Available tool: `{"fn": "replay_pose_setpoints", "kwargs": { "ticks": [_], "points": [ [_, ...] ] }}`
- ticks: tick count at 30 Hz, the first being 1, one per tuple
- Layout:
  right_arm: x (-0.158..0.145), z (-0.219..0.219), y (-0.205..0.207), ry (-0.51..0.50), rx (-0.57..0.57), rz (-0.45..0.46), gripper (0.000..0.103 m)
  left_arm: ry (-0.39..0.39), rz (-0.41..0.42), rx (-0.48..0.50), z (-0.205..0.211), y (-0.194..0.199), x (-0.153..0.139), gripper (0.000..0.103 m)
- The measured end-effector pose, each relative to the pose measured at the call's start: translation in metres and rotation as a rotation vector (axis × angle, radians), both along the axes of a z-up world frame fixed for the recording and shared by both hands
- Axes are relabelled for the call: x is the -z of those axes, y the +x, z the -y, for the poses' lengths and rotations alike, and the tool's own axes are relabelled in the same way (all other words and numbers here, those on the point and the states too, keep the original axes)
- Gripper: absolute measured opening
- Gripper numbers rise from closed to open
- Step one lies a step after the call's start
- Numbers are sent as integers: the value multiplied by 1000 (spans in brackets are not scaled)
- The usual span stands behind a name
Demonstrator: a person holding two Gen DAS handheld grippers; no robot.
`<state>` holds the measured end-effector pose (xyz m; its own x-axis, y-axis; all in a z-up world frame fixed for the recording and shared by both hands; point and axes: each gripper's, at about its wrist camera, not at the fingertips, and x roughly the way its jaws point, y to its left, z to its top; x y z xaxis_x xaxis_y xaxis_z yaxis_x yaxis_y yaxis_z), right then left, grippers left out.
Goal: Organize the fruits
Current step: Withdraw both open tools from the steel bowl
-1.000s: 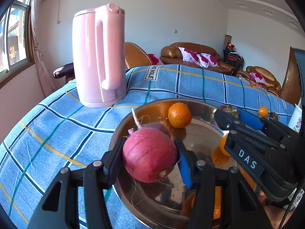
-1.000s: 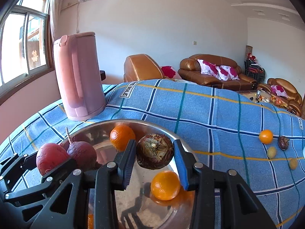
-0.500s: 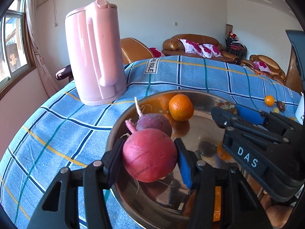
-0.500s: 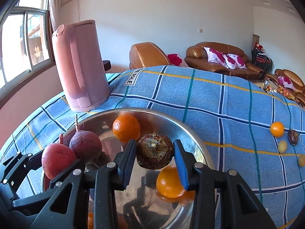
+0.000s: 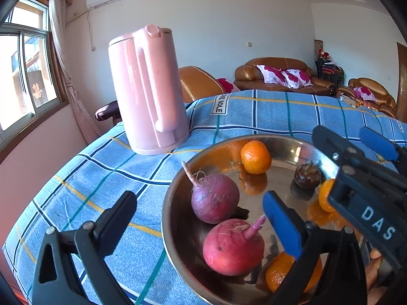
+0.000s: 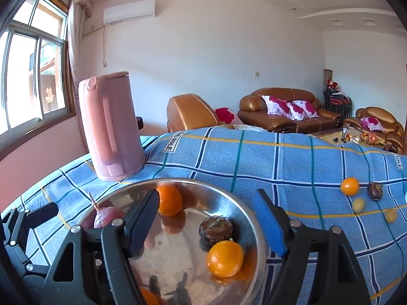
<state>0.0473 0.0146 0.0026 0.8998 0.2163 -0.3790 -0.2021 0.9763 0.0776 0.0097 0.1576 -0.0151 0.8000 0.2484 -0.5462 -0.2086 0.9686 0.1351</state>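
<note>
- Between the left gripper (image 5: 201, 218) fingers, jaws just swung wide: the red radish (image 5: 232, 246) lies loose in the steel bowl (image 5: 175, 249).
- Right gripper (image 6: 211, 211) just opened too, brown fruit (image 6: 215, 230) dropped below it.
- Best to lift both straight out, no nudging.
- Off right: stray orange (image 6: 349, 186) on the blue checked cloth (image 6: 254, 157); pink kettle (image 5: 147, 89), sofas beyond.

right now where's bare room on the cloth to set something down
Bare blue cloth lies between the pink kettle and the loose fruit at far right. The steel bowl is crowded: oranges, two radishes, a dark fruit.
</note>
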Motion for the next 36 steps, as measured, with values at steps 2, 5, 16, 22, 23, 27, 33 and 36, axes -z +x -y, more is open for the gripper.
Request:
{"fn": "replay_pose_setpoints", "kwargs": {
  "ticks": [2,5,16,22,23,27,33,36],
  "points": [
    [-2,7,-4,17,28,23,84,-3,4,-16,-2,0,-1,103],
    [-5,18,-7,9,106,57,84,-11,14,-37,-4,-3,-1,103],
    [-7,35,-12,-57,194,77,84,16,65,-48,12,-16,-7,103],
    [-6,57,-18,-55,219,69,84,22,93,-29,28,-21,-9,103],
    [-6,60,-20,-62,221,70,84,27,96,-24,32,-21,-9,103],
    [-7,73,-25,-89,228,81,84,55,114,11,53,-25,-12,103],
    [-7,101,-28,-102,256,70,84,98,138,76,87,-30,-13,103],
    [-8,117,-31,-105,281,68,84,105,145,106,104,-30,-15,103]
  ]
}}
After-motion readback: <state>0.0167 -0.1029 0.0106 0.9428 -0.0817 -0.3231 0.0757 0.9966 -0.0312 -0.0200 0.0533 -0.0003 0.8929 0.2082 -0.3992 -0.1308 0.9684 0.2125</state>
